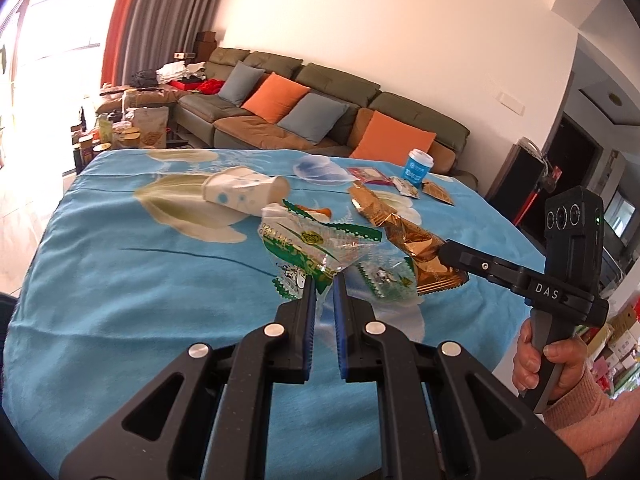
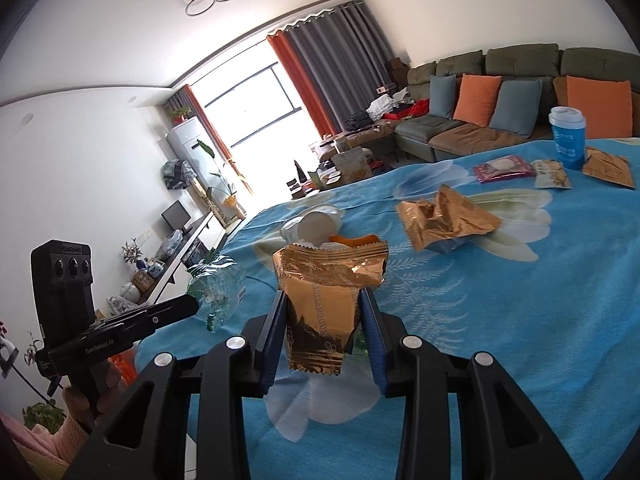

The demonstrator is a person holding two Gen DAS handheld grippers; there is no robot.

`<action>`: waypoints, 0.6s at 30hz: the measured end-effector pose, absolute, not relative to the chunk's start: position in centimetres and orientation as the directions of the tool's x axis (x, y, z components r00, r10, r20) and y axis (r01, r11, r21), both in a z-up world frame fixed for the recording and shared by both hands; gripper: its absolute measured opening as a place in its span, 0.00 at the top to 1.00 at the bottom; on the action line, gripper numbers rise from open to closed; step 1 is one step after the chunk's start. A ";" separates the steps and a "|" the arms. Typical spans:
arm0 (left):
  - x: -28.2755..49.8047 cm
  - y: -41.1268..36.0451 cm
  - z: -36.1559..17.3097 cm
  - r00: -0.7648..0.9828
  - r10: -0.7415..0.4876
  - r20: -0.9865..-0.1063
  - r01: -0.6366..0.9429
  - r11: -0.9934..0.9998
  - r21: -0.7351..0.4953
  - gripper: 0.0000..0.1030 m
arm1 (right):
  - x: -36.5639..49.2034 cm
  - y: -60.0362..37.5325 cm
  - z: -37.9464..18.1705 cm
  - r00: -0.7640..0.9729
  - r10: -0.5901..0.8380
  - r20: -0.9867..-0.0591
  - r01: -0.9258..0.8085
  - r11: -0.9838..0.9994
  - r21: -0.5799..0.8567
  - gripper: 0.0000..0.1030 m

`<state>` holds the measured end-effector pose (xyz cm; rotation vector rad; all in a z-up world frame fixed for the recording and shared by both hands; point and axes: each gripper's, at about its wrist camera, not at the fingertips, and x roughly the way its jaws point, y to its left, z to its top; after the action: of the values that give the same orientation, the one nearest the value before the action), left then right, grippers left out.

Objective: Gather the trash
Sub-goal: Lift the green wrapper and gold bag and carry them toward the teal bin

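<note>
- Left gripper (image 1: 323, 280): jaws nearly together, pinching the lower edge of a clear green-printed wrapper (image 1: 308, 248), which is held up off the cloth.
- Right gripper (image 2: 325, 300): jaws part-way closed on a gold foil wrapper (image 2: 326, 300); the wrapper stands upright between the blue pads, its torn mouth uppermost. In the left wrist view the same gripper comes in from the right, tip buried in the gold foil, handle in a hand (image 1: 548, 364) with a pink sleeve.
- Second clear green wrapper (image 1: 384, 282): lies on the cloth just beside the left gripper's tip, between the two held wrappers.
- Table cloth (image 1: 140, 280): blue with pale floral print, covering the whole work surface.
- Paper cup (image 1: 244, 192): white with blue dots, tipped on its side, beyond the green wrapper.
- Crumpled gold wrapper (image 2: 444, 220): loose on the cloth, beyond the right gripper and apart from it.
- Far edge group: upright blue cup with white lid (image 2: 567, 138); pink packet (image 2: 502, 168), small pale packet (image 2: 552, 174) and flat gold packet (image 2: 610, 170) lying near its base.
- Background: green sofa (image 1: 340, 96) with orange and grey-blue cushions; orange and grey curtains (image 2: 320, 76) at a bright window.
</note>
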<state>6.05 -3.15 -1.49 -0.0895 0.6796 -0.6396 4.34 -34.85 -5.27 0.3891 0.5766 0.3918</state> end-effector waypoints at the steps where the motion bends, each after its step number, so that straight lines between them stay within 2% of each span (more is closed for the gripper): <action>1: 5.9 -2.8 -1.4 0.601 -0.574 -0.556 0.514 0.811 -0.280 0.91 | 4.5 -34.5 -5.2 0.766 0.465 -0.444 -0.254 0.853 0.456 0.66; 18: 4.1 2.5 -0.9 0.665 -0.518 -0.537 0.423 0.855 -0.300 0.91 | 6.8 -28.3 -5.0 0.687 0.577 -0.443 -0.389 0.806 0.446 0.66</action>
<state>4.09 2.49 -0.86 -0.1547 0.6533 -0.5338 6.82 -28.31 -4.98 0.3318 0.6040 0.5517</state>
